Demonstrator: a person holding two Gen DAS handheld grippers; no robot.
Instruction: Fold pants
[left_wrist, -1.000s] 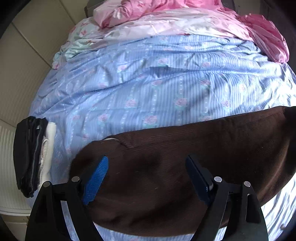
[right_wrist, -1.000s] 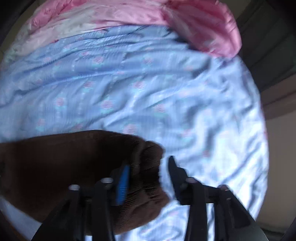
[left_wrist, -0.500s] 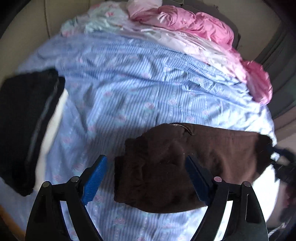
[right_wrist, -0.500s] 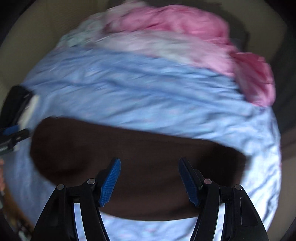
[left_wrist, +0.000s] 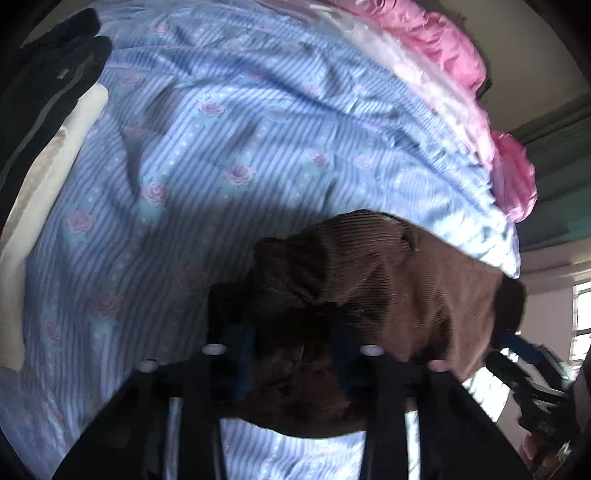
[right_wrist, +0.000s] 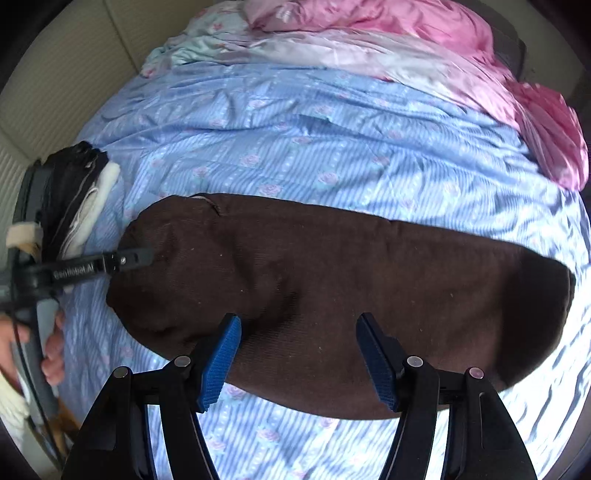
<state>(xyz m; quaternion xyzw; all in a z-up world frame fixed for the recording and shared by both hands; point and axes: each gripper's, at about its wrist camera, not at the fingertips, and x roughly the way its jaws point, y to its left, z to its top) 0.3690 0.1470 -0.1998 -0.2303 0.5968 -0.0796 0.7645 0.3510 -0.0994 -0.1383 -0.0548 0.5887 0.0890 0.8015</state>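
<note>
The dark brown corduroy pants (right_wrist: 332, 295) lie folded lengthwise as a long band across the blue striped bed sheet printed with pink roses (right_wrist: 295, 147), running from about nine o'clock to three o'clock in the right wrist view. The left tongs (left_wrist: 295, 354) are closing on the bunched end of the pants, with brown fabric heaped between the blue pads (their tips are buried in the cloth and blurred); in the right wrist view these same tongs (right_wrist: 142, 256) reach in from nine o'clock and touch the left end of the pants, with a person's hand (right_wrist: 51, 350) on the handle. The right tongs (right_wrist: 299, 354) stand open, hovering over the near edge of the pants at six o'clock, their pads apart and gripping nothing. A folded stack of black and cream clothes (right_wrist: 79, 199) sits on the sheet at nine to ten o'clock, just beside the pants' left end. A crumpled pink satin quilt (right_wrist: 461, 55) lies along the far edge, from twelve to two o'clock.
</note>
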